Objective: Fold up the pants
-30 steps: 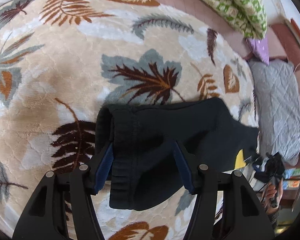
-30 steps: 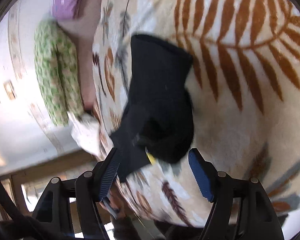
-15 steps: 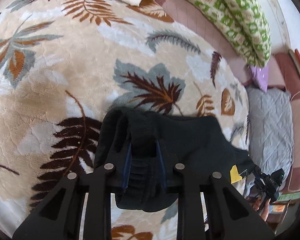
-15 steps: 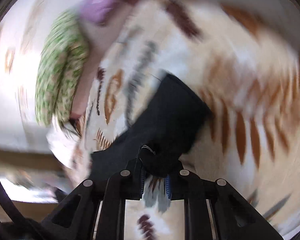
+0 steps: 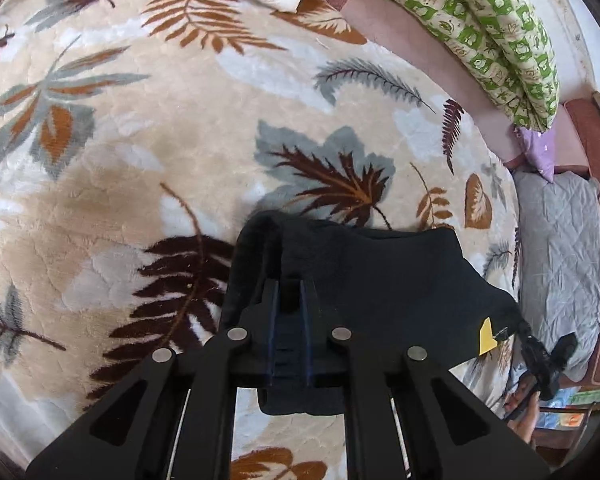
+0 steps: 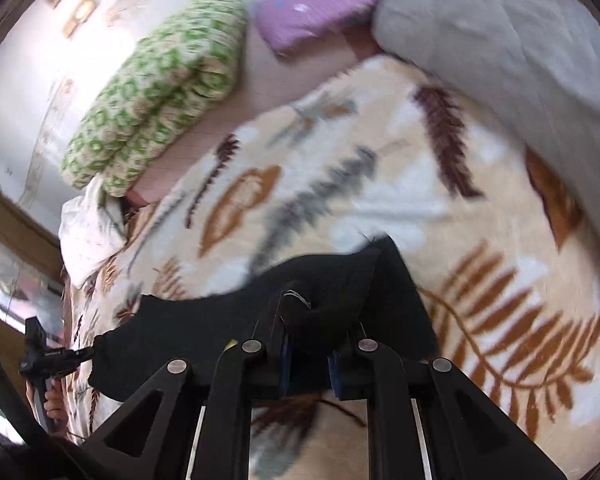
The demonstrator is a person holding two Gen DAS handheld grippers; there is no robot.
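on the leaf blanket: black pants pinched at both ends

over the leaf-print blanket (image 5: 148,168), black pants (image 5: 380,280) stretched between two grippers, partly lifted. left gripper (image 5: 289,300) just clamped down, jaws nearly together on the ribbed waistband. right gripper (image 6: 309,344) likewise squeezed tight on a bunched fold at the pants' other end. yellow tag (image 5: 487,334) showing at the pants' far edge. beyond the blanket, green patterned quilt (image 6: 156,88) and purple pillow (image 6: 320,4).

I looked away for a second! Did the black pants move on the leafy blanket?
Yes. The black pants bunched up and lifted at the end the left gripper shut on, pulling in from the dark brown fern leaf on the blanket.
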